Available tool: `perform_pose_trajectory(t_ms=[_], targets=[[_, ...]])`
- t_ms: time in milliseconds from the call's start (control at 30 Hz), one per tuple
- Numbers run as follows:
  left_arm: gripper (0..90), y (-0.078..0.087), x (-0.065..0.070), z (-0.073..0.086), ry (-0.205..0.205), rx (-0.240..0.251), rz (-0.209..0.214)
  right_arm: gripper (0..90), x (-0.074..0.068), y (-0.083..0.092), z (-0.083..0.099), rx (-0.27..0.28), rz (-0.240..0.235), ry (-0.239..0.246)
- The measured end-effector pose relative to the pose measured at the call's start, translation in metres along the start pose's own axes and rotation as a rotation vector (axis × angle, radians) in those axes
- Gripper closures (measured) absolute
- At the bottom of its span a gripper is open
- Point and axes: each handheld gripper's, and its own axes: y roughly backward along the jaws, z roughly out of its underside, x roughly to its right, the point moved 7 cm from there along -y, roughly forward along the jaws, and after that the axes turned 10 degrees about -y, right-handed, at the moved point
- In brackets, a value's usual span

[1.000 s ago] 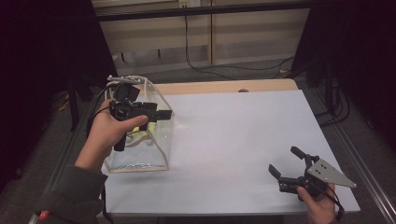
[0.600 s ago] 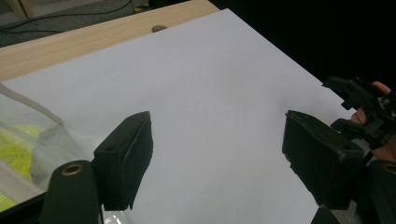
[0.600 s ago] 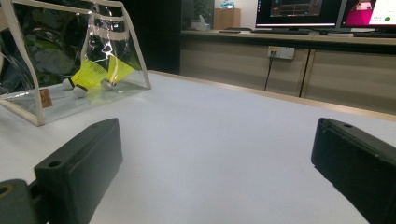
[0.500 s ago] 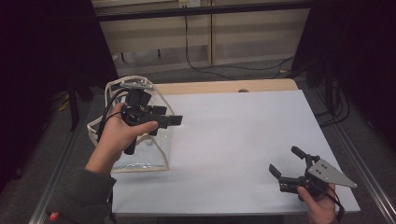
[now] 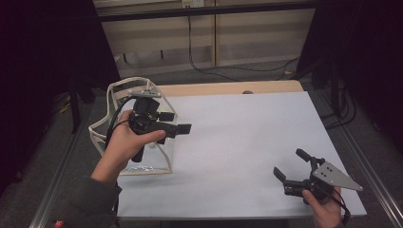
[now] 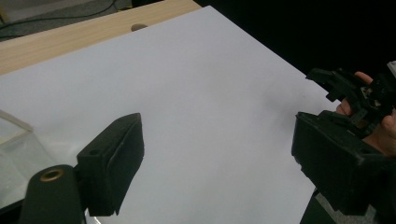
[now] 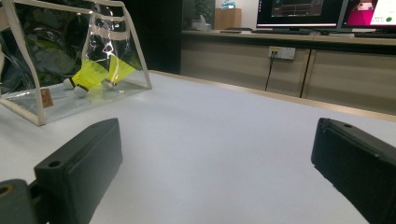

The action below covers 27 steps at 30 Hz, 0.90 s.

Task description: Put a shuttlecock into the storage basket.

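Your left gripper (image 5: 178, 122) has its fingers (image 6: 112, 161) spread wide with nothing between them; they have just been opening, and past them lies bare white desk (image 5: 247, 137). You hold it just above the right edge of the clear bag (image 5: 142, 164), pointing out over the desk. Your right gripper (image 5: 291, 166) rests at the near right corner of the desk, fingers (image 7: 79, 163) wide too and empty, aimed toward the bag but well apart from it.

The bag stands at the left edge of the desk, its cream-trimmed mouth (image 5: 126, 85) open upward. Inside, low against the clear front wall, lie the yellow shuttlecocks (image 7: 95, 74), their white cork ends near the floor of the bag.

What could go wrong from here, as I judge it: the bag is light and soft-walled, so if you bring the left hand back across it, the cable or your wrist may catch the trim and tip or drag it toward the desk's edge, which is close on that side. The clear wall also glares, so you could misjudge where it is and push it in against the shuttlecocks. And the feathered skirts will crush if the fingers close hard on them rather than on the cork.

Count: one bag, two shuttlecocks as far as the right gripper view lets me tell, two grippers, one desk.
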Motion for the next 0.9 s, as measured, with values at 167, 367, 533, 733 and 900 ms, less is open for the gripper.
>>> perform_pose_trajectory(t_ms=[167, 367, 533, 733, 900], targets=[[16.4, -0.005, 0.006, 0.002, -0.016, -0.005, 0.019, 1.8, 0.0, 0.0, 0.0, 0.0, 0.0, 0.002], [14.9, -0.009, 0.012, 0.005, -0.031, -0.005, 0.037, 1.8, 0.0, 0.0, 0.0, 0.0, -0.001, 0.0], [14.3, -0.011, 0.015, 0.009, -0.042, -0.012, 0.051, 1.8, 0.0, 0.0, 0.001, -0.002, -0.003, -0.002], [11.6, -0.013, 0.019, 0.015, -0.056, -0.004, 0.071, 1.8, 0.0, -0.001, 0.0, -0.001, -0.001, 0.0], [10.7, -0.015, 0.024, 0.02, -0.076, 0.003, 0.095, 1.8, 0.0, 0.0, 0.001, -0.006, -0.002, -0.001]])
